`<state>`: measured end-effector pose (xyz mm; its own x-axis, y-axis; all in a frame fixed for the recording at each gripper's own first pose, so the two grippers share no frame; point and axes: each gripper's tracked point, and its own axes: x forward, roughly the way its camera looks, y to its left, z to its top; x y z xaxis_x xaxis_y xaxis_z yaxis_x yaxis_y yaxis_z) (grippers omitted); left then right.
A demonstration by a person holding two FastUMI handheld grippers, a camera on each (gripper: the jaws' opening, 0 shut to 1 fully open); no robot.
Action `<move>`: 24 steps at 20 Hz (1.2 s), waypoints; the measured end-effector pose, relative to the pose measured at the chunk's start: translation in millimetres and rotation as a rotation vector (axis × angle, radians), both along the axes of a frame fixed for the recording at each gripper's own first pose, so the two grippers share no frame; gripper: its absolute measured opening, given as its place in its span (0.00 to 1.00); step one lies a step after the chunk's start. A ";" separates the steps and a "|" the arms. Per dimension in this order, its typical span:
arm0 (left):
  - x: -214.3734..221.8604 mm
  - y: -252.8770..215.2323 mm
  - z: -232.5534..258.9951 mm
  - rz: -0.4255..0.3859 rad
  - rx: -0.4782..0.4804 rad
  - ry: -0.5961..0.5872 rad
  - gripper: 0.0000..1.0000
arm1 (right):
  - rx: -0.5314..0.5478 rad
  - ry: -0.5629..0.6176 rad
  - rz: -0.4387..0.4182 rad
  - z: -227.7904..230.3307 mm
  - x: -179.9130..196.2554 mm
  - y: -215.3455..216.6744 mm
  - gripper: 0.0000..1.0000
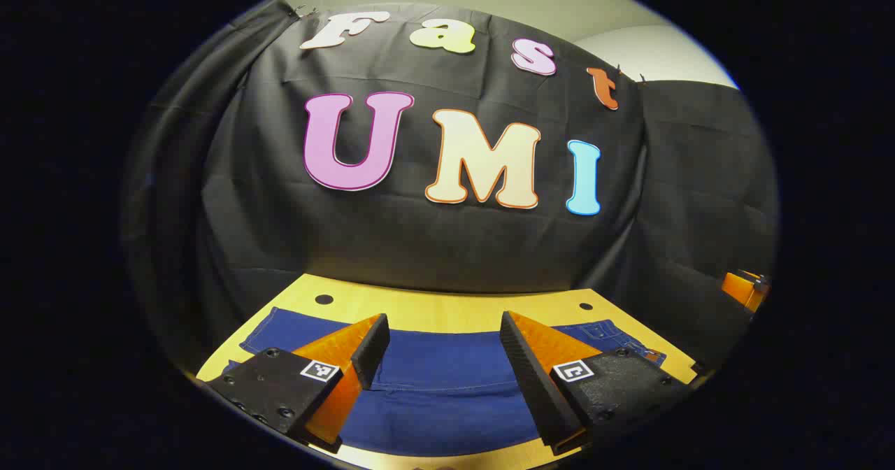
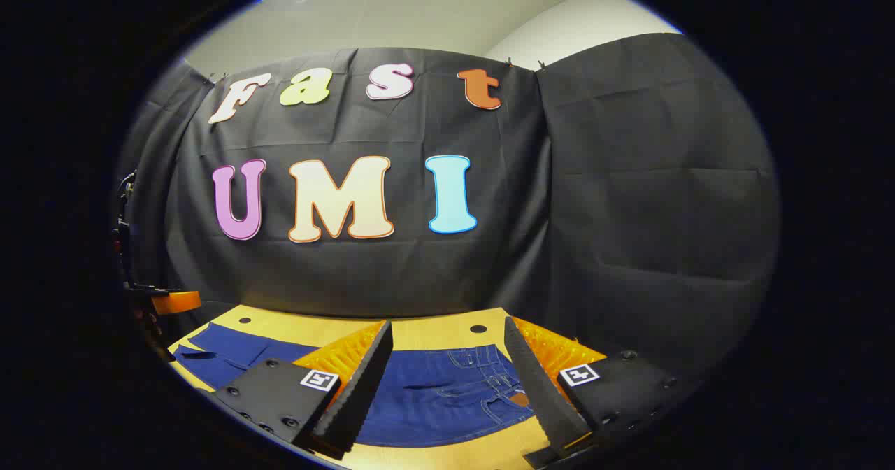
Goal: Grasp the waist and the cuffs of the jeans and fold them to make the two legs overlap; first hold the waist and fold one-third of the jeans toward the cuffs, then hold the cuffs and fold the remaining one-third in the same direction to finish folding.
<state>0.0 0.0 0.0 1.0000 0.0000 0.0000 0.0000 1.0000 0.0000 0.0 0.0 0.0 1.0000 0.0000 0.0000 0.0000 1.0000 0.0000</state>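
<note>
Dark blue jeans (image 1: 440, 379) lie flat on the yellow table (image 1: 447, 301), running across the left gripper view with the waist and pockets (image 1: 603, 333) at the right. My left gripper (image 1: 444, 319) hovers open over the leg part, nothing between its fingers. In the right gripper view the jeans' waist end with pockets (image 2: 447, 386) lies straight ahead, and the legs (image 2: 224, 351) stretch away to the left. Over that waist end my right gripper (image 2: 447, 324) stands open and holds nothing.
The black cloth wall (image 1: 454, 246) closes the back of the table. Small round holes (image 1: 324, 299) (image 2: 478, 329) mark the tabletop near its far edge. Part of the other gripper shows at the right edge (image 1: 745, 288) and at the left edge (image 2: 171, 302).
</note>
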 end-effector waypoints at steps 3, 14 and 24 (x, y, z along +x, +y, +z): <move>-0.9 13.3 -3.0 0.014 -0.010 0.004 0.94 | -0.005 0.013 -0.005 -4.2 1.7 3.5 0.97; -4.1 71.9 -31.3 0.097 0.041 0.076 0.94 | -0.032 0.072 0.023 -28.9 0.2 34.9 0.99; -23.0 146.1 -108.5 -0.030 0.209 0.392 0.96 | -0.043 0.191 0.113 -65.0 1.8 69.2 0.99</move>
